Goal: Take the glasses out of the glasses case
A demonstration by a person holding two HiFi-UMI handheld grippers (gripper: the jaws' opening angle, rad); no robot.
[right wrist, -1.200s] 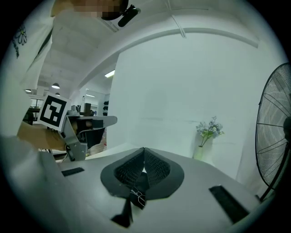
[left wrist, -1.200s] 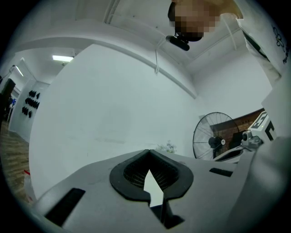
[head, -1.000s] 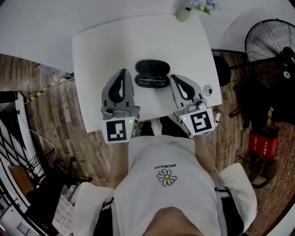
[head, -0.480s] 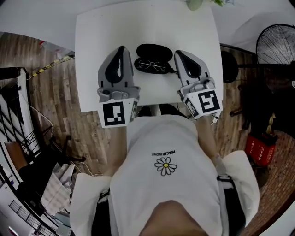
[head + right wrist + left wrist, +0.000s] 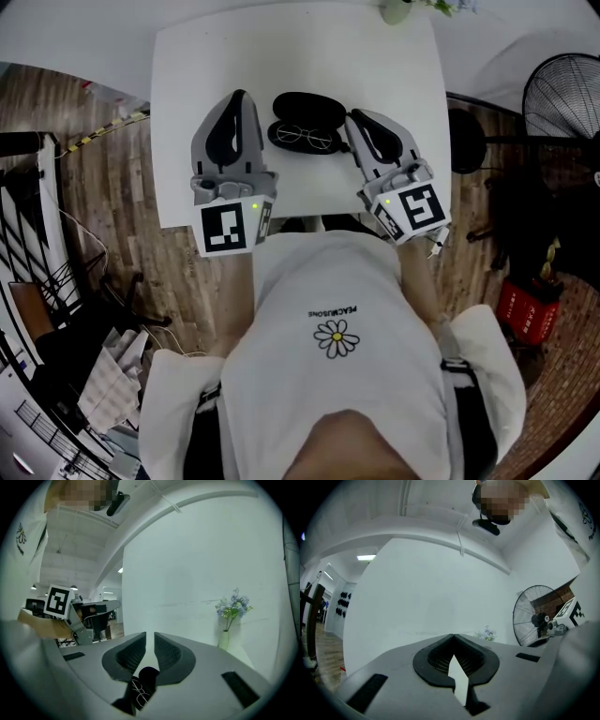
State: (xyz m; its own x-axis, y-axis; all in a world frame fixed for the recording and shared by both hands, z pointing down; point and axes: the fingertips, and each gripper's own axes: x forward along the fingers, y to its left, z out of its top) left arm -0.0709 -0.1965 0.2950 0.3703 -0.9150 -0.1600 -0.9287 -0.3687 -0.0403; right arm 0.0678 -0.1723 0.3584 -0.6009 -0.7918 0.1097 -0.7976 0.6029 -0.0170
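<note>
Black glasses case (image 5: 309, 105), one, lies open on the white table (image 5: 187, 75), with one pair of glasses (image 5: 307, 137) in its nearer half. Two grippers flank it. The left gripper (image 5: 238, 95) is just beside it, clenched and empty. The right gripper (image 5: 349, 120), clenched on nothing, has its tip at the case's right end. Bare tabletop runs on to the far edge, where one vase (image 5: 397, 9) stands. Only the right gripper view shows the case, below its jaws. The left gripper view shows one fan (image 5: 534, 616).

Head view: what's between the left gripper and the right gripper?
The open black glasses case, glasses lying inside, sits on the white table between the left gripper and right gripper; the head view shows it.
</note>
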